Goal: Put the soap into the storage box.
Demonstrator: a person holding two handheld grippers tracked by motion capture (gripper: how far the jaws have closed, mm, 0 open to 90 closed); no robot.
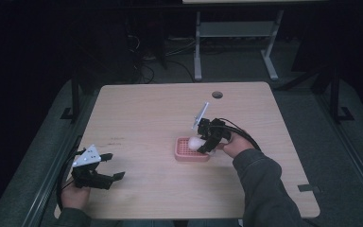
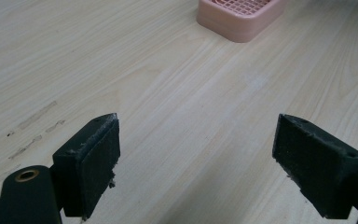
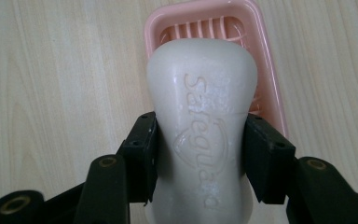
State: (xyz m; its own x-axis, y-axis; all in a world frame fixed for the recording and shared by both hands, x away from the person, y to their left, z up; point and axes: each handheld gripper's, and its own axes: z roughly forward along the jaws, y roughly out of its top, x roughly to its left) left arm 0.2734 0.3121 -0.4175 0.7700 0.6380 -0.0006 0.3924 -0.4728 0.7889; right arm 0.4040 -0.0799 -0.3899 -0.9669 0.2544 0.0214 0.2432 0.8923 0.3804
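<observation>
A white bar of soap (image 3: 203, 116) with raised lettering sits clamped at its waist between the two black jaws of my right gripper (image 3: 200, 154). It hangs just above a pink slatted soap dish (image 3: 265, 60), whose slats show past the bar's far end. From the high view the soap (image 1: 195, 142) is a pale lump over the dish (image 1: 185, 152) at the table's middle, with the right gripper (image 1: 207, 139) angled down onto it. My left gripper (image 1: 115, 166) rests open near the table's front left; its jaws (image 2: 196, 158) stand wide apart over bare wood, the dish's corner (image 2: 240, 18) far ahead.
The light wooden table (image 1: 146, 118) has a round cable hole (image 1: 217, 94) at its back edge and faint scuff marks (image 2: 37, 128) near the left gripper. A dark floor, cables and a desk frame (image 1: 236, 42) lie beyond the table.
</observation>
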